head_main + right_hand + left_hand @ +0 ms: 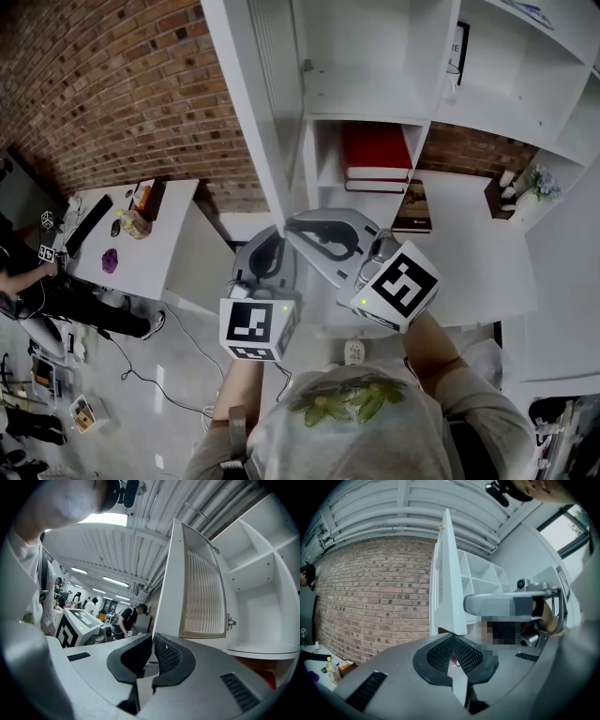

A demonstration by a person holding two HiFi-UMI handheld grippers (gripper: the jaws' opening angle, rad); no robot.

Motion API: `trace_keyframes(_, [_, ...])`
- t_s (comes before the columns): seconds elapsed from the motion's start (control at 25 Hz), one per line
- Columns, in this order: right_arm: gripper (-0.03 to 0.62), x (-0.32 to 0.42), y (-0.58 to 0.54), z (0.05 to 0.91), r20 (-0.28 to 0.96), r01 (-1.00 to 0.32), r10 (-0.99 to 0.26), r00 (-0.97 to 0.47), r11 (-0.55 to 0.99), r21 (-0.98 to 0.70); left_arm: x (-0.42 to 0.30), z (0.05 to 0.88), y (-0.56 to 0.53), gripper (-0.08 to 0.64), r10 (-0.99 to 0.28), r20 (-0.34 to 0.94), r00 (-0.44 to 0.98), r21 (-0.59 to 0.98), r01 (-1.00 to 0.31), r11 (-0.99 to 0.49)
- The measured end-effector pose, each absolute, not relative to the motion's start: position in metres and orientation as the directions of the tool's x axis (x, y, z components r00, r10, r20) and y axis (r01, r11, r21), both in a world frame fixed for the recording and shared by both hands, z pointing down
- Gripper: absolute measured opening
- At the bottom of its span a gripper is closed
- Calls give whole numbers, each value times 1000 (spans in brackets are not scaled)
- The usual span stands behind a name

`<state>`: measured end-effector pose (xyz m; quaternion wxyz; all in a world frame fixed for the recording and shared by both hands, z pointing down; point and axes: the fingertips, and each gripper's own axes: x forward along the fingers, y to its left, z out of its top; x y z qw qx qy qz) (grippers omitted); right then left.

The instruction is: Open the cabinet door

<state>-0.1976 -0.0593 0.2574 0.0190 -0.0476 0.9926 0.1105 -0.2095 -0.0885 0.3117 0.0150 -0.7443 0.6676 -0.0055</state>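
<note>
Brick wall (112,84) behind a white cabinet (370,94). Its door (267,112) stands open, its thin lower edge clamped between the jaws of the left gripper (452,641) and the right gripper (152,641). The door looks like a light, stiff, smooth panel, so the free edge is probably the best hold.

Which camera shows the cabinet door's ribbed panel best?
The right gripper view: the ribbed panel faces that camera almost fully. The head view sees the door steeply from above, its panel a narrow strip. The left gripper view meets the door edge-on, so no panel shows.
</note>
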Motion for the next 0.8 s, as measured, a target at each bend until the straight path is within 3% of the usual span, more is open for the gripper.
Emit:
trace_keyframes(0.52, [32,-203,-59,257,-79,-104,-92,-993,979,173,-215,314,-87,8,-990,-9,138,-15,-990,-138])
trace_keyframes(0.8, [32,-186,-62,254,-190,-174,-152,-970,979,105,-215,316,-80,8,-989,-26,145,-3,-989,-145])
